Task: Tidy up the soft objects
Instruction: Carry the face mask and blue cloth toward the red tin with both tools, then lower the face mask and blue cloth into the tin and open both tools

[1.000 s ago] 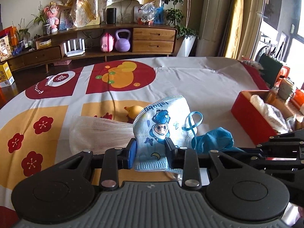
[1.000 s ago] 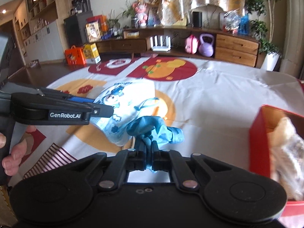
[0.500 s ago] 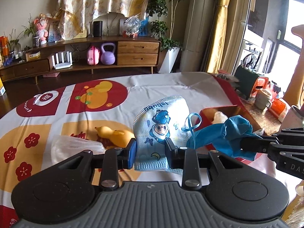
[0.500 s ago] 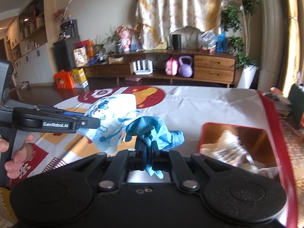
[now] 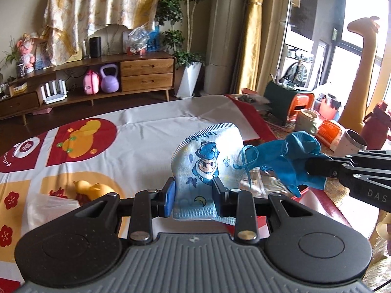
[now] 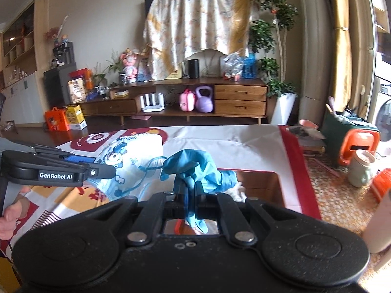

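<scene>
My left gripper (image 5: 194,190) is shut on a white child's face mask (image 5: 207,156) with blue cartoon prints, held up in the air; it also shows in the right wrist view (image 6: 127,156). My right gripper (image 6: 188,185) is shut on a crumpled blue glove (image 6: 198,168), which also shows in the left wrist view (image 5: 290,161). Both hang over a red box (image 6: 293,188) at the table's right end, which holds pale soft items (image 6: 238,190).
A yellow gourd toy (image 5: 91,188) and a white mesh net (image 5: 48,207) lie on the patterned tablecloth (image 5: 146,141) at left. Beyond the table's right edge stand cups, an orange stool (image 6: 359,146) and clutter on the floor.
Both grippers have swung right with the mask and the glove, from over the tablecloth to above the red box. Both grips have stayed shut.
</scene>
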`<state>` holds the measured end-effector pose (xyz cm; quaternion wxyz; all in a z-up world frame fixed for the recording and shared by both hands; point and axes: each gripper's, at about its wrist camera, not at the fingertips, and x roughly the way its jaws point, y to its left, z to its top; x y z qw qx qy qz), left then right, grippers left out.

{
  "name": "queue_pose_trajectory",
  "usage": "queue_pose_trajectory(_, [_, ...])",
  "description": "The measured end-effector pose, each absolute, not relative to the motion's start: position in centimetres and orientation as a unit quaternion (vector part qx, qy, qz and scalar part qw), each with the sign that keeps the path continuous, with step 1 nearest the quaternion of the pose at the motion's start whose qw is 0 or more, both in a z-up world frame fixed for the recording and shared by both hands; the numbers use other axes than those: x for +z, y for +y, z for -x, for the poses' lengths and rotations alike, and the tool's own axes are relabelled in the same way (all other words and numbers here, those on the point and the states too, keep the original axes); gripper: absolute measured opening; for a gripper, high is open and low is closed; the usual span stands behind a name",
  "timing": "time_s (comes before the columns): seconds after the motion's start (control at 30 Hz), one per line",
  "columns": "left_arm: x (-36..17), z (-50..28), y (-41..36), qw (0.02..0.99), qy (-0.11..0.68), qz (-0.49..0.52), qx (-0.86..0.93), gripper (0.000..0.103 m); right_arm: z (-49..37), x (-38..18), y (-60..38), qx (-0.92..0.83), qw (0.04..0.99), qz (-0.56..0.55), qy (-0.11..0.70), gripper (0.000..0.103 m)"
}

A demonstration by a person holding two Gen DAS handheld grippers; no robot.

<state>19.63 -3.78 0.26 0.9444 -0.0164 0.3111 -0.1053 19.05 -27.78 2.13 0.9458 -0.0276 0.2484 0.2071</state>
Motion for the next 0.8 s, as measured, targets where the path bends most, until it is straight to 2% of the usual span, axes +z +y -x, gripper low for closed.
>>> queue_pose_trajectory(0.43, [-1.0,-21.7,-12.2,0.93,0.334,-0.011,-0.152,0.031,-20.5,0.7,-34.1,0.169,0.95,0.006,0.263,0.004])
queue_pose_trajectory(0.8, [-3.4,-25.4,-15.9,0.919,0.364,-0.021,-0.152,0.031,-24.6,-1.0,-35.4,0.163,0.945,-0.002,0.283,0.004])
